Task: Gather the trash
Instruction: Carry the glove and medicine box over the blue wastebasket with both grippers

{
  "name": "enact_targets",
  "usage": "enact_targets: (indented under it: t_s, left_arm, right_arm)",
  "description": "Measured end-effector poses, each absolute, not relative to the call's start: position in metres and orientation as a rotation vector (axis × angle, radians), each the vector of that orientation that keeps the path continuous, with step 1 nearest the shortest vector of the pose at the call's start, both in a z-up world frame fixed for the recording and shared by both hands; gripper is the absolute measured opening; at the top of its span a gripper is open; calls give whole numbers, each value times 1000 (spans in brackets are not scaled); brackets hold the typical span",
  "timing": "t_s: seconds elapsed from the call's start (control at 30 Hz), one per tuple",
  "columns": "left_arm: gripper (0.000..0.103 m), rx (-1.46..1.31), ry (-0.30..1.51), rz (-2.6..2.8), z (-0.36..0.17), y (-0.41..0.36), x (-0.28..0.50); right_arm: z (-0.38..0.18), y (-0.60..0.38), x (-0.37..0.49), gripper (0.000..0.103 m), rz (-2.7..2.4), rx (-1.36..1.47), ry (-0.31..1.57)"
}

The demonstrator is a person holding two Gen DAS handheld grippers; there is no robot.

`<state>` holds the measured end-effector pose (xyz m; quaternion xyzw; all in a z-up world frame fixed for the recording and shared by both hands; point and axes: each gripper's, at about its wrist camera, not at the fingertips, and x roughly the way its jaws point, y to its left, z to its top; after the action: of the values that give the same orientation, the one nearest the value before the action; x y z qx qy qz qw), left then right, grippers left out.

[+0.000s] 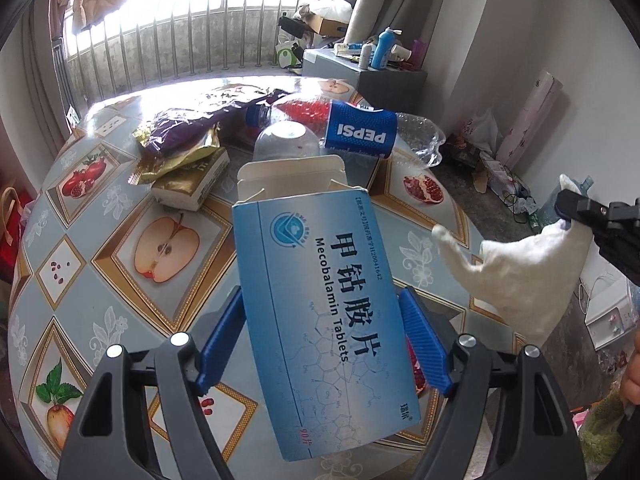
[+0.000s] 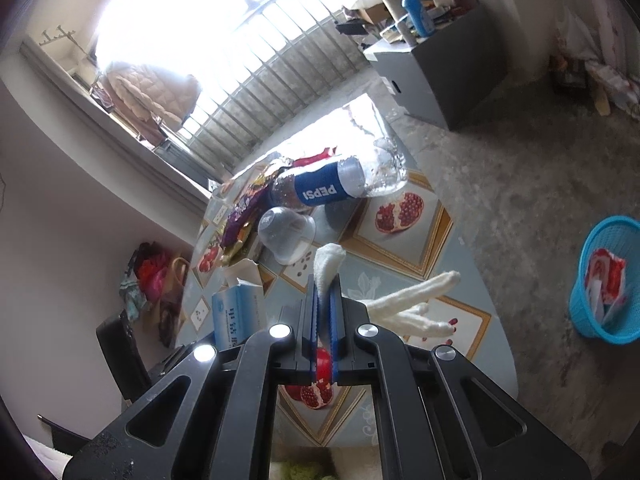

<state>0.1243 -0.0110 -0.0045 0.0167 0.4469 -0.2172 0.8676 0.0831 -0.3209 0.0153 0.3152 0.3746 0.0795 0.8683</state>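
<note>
Left gripper (image 1: 324, 344): blue ribbed fingers (image 1: 424, 348) pressed against both long sides of a blue medicine box (image 1: 320, 300) labelled Mecobalamin Tablets; jaws clamped on it. Box is held above the table (image 1: 100, 240), tilted, top flap open and pointing away from the camera.

Right gripper (image 2: 324, 312): jaws nearly together, pinching a white glove (image 2: 416, 304) by its cuff. Cuff end sticks up past the fingertips; glove fingers splay out to the right over the table edge. From the left wrist view the same glove hangs in the air at right, held by the black gripper tip, clear of the tabletop.

Table: round, covered with a fruit-print cloth (apple, pomegranate). Trash lying on it, far side:
- Pepsi bottle (image 1: 360, 132), clear plastic, on its side, blue label
- clear plastic cup (image 2: 286, 234), upside down, just in front of the bottle
- purple snack wrapper (image 1: 180, 132), crumpled, left of the bottle
- gold-and-white small carton (image 1: 192, 184) under the wrapper's near end, touching it

Floor, right wrist view: blue mesh wastebasket (image 2: 608, 280) well apart from the table at right, red and white scraps visible inside.

Background: barred window, bright; grey cabinet (image 2: 436, 76) with a blue bottle and clutter on top
</note>
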Motion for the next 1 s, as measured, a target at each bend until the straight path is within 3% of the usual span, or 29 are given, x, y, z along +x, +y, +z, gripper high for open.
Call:
enact_targets:
  t_s: [0.53, 1.0]
  left_arm:
    - [75, 57, 866, -652, 32, -52, 123]
    - [75, 153, 868, -892, 53, -160, 121]
  right_arm:
    - [28, -351, 60, 3, 77, 684, 699]
    - [23, -409, 23, 3, -52, 778, 605]
